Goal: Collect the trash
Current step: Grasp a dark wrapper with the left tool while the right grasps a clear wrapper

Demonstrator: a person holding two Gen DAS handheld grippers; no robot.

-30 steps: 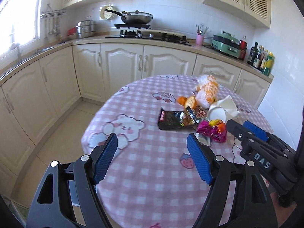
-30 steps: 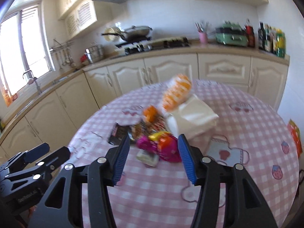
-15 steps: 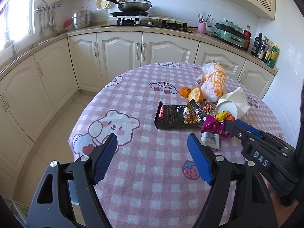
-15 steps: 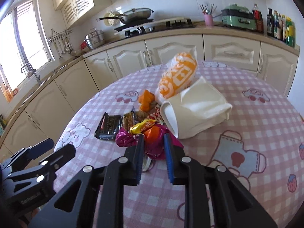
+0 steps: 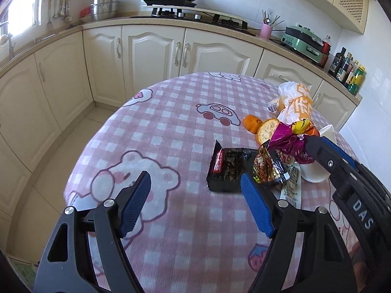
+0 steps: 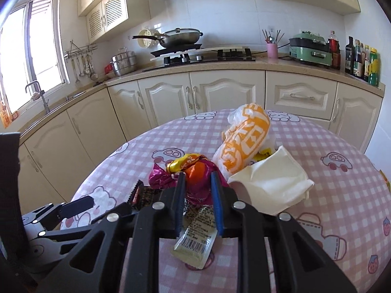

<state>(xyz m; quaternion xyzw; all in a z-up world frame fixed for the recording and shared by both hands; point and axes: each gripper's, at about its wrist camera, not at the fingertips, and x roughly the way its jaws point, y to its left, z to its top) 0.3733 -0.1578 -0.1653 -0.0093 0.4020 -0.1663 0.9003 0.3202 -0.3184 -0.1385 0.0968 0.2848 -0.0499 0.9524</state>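
My right gripper [image 6: 196,185] is shut on a crumpled magenta and orange wrapper [image 6: 190,171], held just above the table; it also shows in the left wrist view [image 5: 290,141]. My left gripper [image 5: 195,190] is open and empty, low over the pink checked tablecloth [image 5: 171,131]. A black snack packet [image 5: 226,167] lies just ahead of its right finger. An orange and white bag [image 6: 244,144], a white paper cup [image 6: 266,185], a clear sachet [image 6: 195,241] and orange peel pieces [image 5: 260,128] lie in the pile.
The round table [image 6: 342,195] stands before cream kitchen cabinets [image 5: 151,48]. A counter behind carries a hob with a pan [image 6: 180,37], a green appliance [image 6: 310,46] and bottles [image 6: 361,58]. The floor [image 5: 48,188] lies left of the table.
My right gripper closed on the magenta wrapper and lifted it slightly. My left gripper moved forward toward the black packet, still open.
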